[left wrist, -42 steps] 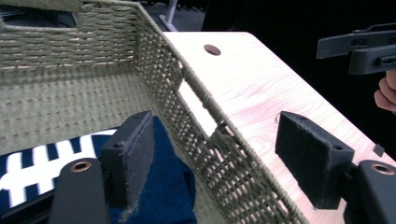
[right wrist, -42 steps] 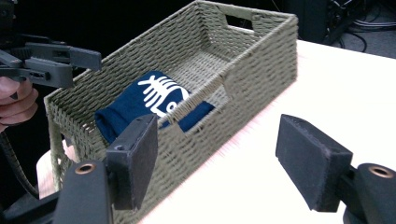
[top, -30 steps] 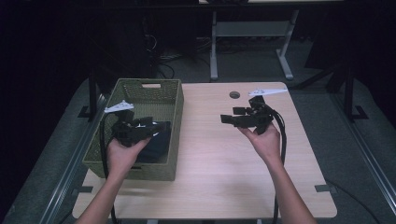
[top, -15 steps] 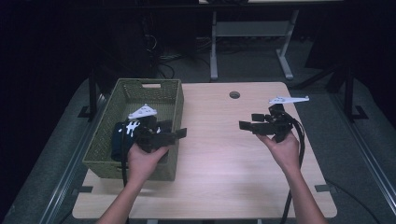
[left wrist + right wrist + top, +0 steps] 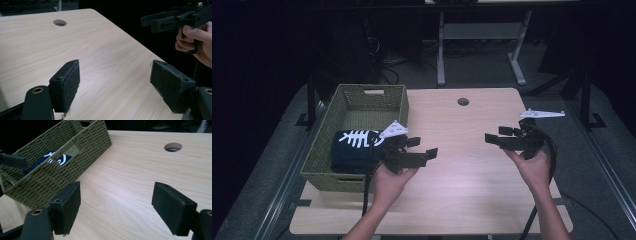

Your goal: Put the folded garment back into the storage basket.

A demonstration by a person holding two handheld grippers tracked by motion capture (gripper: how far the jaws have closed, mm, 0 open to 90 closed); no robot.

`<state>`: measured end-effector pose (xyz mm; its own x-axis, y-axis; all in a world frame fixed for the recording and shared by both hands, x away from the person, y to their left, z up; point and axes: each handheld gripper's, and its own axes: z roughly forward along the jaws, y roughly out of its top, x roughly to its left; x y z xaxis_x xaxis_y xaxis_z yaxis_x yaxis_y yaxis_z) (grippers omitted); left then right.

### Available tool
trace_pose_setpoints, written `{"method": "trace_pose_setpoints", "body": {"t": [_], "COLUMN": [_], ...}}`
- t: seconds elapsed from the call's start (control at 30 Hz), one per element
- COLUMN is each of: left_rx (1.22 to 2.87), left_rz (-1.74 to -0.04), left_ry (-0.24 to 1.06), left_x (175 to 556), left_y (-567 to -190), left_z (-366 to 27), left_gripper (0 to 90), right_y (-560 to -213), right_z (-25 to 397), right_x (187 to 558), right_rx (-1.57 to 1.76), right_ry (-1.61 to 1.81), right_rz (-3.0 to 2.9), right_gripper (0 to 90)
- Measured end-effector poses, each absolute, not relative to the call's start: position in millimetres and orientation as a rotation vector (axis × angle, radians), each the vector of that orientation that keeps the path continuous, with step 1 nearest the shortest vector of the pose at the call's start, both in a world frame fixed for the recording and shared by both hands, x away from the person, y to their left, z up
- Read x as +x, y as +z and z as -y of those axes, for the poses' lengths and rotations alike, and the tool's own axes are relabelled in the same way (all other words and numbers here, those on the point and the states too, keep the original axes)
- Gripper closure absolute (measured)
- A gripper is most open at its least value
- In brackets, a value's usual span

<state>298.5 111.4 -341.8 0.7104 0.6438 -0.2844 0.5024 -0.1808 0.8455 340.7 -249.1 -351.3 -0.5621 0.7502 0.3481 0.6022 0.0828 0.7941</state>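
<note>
High view: folded dark garment with a white fishbone print (image 5: 354,147) lying in woven green basket (image 5: 398,102) at left of frame. Both jaws spread wide and empty, left gripper (image 5: 421,150) mid-frame, right gripper (image 5: 496,136) at right. Probably between steps; next grasp unclear.

Room dim; light falls mainly on the table (image 5: 472,120), a pale wood-grain top with rounded corners and a round cable hole (image 5: 463,101) near its far edge. Grey floor (image 5: 607,150) around it. Beyond, a white-legged stand (image 5: 441,55) and loose cables (image 5: 384,60) on the floor. Background otherwise dark, details indistinct.
</note>
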Motion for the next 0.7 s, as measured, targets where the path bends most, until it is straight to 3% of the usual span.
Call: {"method": "trace_pose_setpoints", "body": {"t": [0.37, 0.7], "left_rx": [1.88, 1.918], "left_rz": [-0.82, -0.779], "left_ry": [0.117, 0.079], "left_x": [279, 262], "left_y": [-365, -396], "left_z": [-63, -43], "left_gripper": [23.4, 22.7], "right_y": [-373, -404], "right_z": [293, 327], "right_x": [321, 298], "right_rx": [1.472, 1.566], "right_ry": [1.423, 1.398], "right_rz": [-2.131, -2.084], "right_gripper": [22.7, 21.9]}}
